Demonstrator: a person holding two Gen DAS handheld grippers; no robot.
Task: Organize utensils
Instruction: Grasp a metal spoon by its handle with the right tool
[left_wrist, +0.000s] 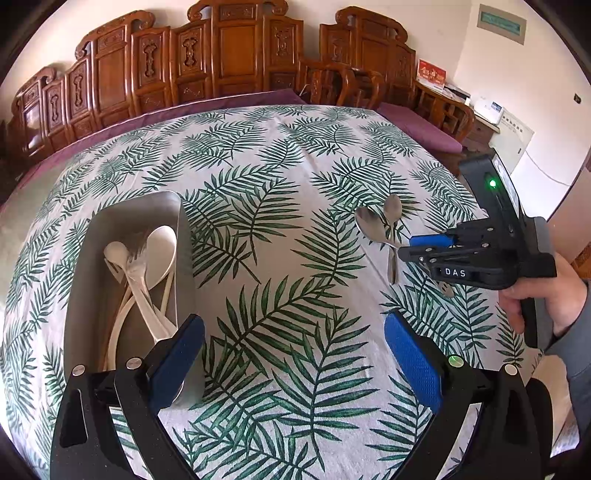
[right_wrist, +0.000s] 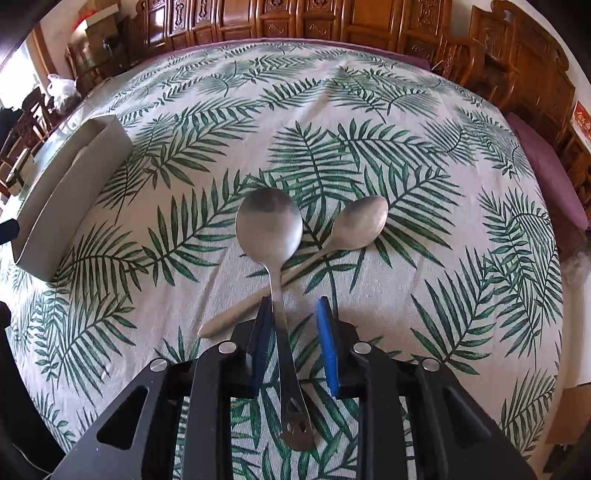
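A large metal spoon (right_wrist: 269, 225) lies on the leaf-print tablecloth, its handle running back between the fingers of my right gripper (right_wrist: 293, 310). The jaws are partly open around the handle; the left pad touches it, the right pad stands apart. A second metal spoon (right_wrist: 360, 221) lies crossed under it to the right. In the left wrist view both spoons (left_wrist: 371, 223) lie at the right, by my right gripper (left_wrist: 415, 249). My left gripper (left_wrist: 293, 334) is open and empty beside the grey tray (left_wrist: 79, 295), which holds several white utensils (left_wrist: 159, 251).
The tray also shows at the far left of the right wrist view (right_wrist: 66, 184). Carved wooden chairs (left_wrist: 229, 55) and a purple-cushioned bench (left_wrist: 417, 125) ring the far side of the table. The tablecloth (left_wrist: 280, 192) covers the whole top.
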